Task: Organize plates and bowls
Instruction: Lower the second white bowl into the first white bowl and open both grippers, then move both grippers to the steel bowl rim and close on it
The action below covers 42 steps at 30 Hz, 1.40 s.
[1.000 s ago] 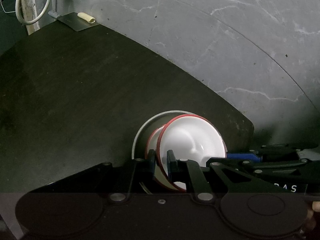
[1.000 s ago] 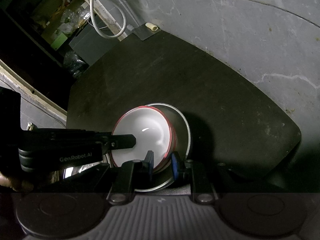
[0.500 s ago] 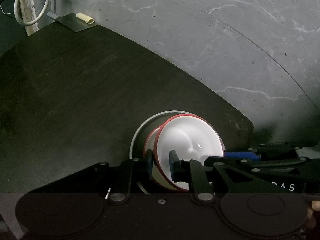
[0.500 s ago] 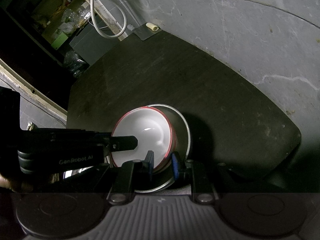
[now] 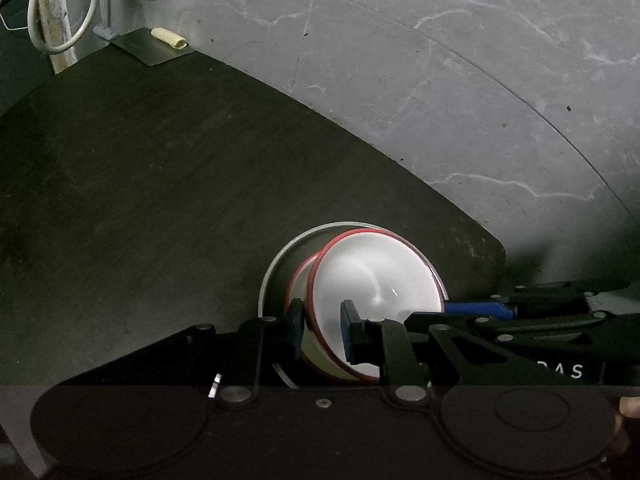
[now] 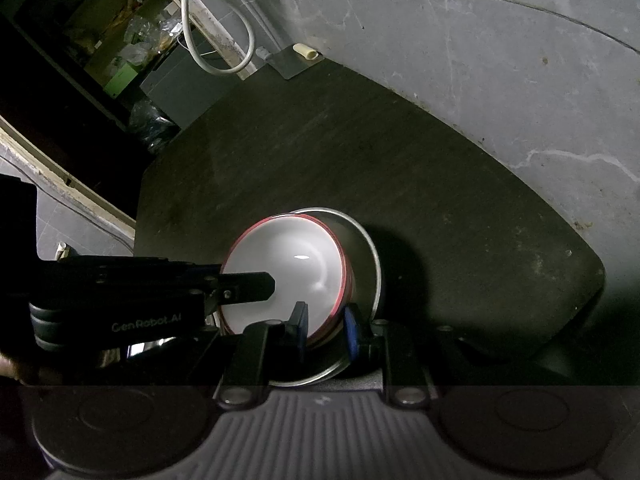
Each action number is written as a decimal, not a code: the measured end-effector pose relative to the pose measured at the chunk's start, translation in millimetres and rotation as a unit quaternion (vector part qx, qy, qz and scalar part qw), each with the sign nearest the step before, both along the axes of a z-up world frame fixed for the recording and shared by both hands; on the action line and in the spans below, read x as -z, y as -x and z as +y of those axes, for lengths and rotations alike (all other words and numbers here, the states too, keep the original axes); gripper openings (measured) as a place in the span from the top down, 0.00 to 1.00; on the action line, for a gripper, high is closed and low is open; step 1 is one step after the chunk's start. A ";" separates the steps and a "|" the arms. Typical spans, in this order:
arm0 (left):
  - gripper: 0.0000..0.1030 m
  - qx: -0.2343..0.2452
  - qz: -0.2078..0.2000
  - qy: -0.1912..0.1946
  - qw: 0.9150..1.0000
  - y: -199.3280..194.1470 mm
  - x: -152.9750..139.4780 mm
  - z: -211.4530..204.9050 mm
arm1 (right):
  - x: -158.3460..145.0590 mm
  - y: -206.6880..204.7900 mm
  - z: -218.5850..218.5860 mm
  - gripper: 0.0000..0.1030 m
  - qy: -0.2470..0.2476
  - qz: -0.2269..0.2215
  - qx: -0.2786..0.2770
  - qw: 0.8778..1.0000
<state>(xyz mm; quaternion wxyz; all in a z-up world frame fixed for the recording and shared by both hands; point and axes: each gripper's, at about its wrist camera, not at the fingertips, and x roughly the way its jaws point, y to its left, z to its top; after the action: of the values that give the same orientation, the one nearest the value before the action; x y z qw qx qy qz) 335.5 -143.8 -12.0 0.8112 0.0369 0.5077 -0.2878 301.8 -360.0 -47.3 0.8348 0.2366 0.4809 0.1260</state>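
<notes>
On dark table (image 5: pixel 168 184) — both grippers straddle red-rimmed bowl (image 5: pixel 372 276) rim.

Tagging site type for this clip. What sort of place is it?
Probably a home utility or storage corner, not a tidy kitchen. A dark tabletop stands on a veined grey stone floor, a loose white cable hangs by the wall, and cluttered shelves sit behind. Red-rimmed white bowls rest in a metal plate.

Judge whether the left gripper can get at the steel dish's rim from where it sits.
Probably yes. The steel dish's rim lies bare just beside the left gripper, which straddles the edge of the red-rimmed bowls nested in the dish. Nothing else stands between them.
</notes>
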 end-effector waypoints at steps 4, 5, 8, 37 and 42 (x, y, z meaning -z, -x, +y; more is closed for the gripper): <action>0.79 0.000 0.000 0.000 1.000 0.5 0.2 0.4 | 0.7 -0.8 -0.2 0.78 0.000 0.000 -0.001 1.000; 0.79 0.000 0.000 0.000 1.000 0.6 0.4 0.7 | 0.8 -0.7 0.1 0.78 0.000 -0.001 -0.001 1.000; 0.77 0.000 -0.002 -0.002 1.000 1.8 -0.1 0.6 | 0.8 -0.5 0.5 0.78 -0.001 -0.001 -0.003 1.000; 0.01 -0.170 -0.047 0.034 0.984 6.3 -19.8 55.7 | -32.7 9.5 -0.3 0.01 0.100 -0.044 0.005 0.994; 0.01 -0.191 -0.053 -0.006 0.980 4.0 -17.0 57.1 | -31.8 8.8 -0.2 0.00 0.133 -0.041 0.004 0.990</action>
<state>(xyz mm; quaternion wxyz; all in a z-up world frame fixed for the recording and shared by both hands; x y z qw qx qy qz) 331.5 -86.7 5.0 0.8767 -0.0408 0.4636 -0.1219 292.9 -360.2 -15.5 0.8781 0.1200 0.4582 0.0672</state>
